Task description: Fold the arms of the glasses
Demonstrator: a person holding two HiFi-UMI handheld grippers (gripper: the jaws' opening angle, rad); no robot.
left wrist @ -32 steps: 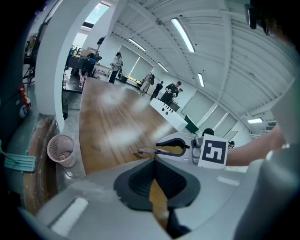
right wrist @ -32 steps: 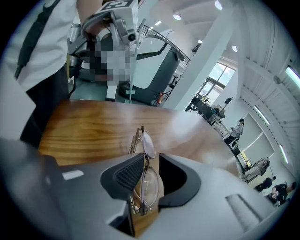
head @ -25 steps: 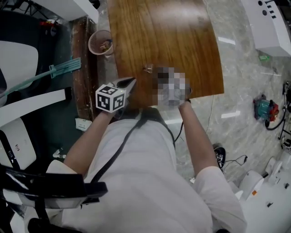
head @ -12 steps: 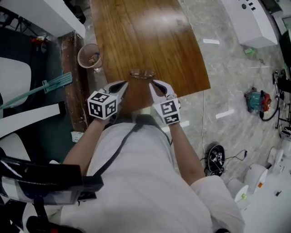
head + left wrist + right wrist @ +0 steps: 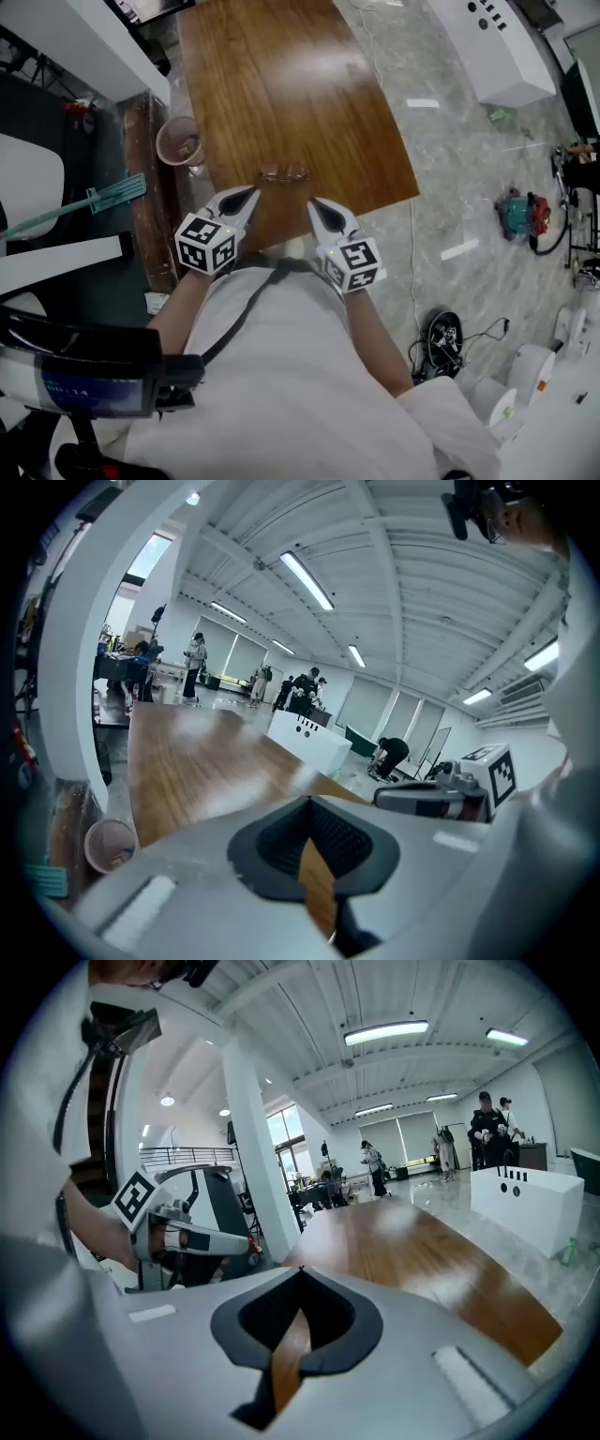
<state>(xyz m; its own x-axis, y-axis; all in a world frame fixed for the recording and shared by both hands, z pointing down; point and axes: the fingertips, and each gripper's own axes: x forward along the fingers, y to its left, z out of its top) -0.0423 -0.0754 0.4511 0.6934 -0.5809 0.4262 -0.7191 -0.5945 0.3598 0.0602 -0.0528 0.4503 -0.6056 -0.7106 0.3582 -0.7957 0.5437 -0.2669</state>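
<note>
The glasses (image 5: 283, 172) lie on the wooden table (image 5: 281, 84) near its front edge, small and thin-framed; whether the arms are folded is too small to tell. My left gripper (image 5: 250, 193) hangs just short of them on the left, shut and empty. On the right, my right gripper (image 5: 313, 202) is also a little back from them, its jaws closing until they meet at the tips with nothing between them. Both gripper views look over the tabletop, with the left gripper (image 5: 307, 799) and the right gripper (image 5: 300, 1269) empty. The glasses are hidden below the jaws there.
A pinkish cup (image 5: 178, 141) with something inside stands off the table's left edge, by a dark bench (image 5: 155, 197). A teal-handled tool (image 5: 89, 202) lies further left. A white cabinet (image 5: 487, 47) and a red-and-teal object (image 5: 514, 214) sit on the marble floor to the right.
Both grippers have drawn back from the glasses towards the person's body and stand apart from them. The right gripper has rolled. The glasses stay on the table.
</note>
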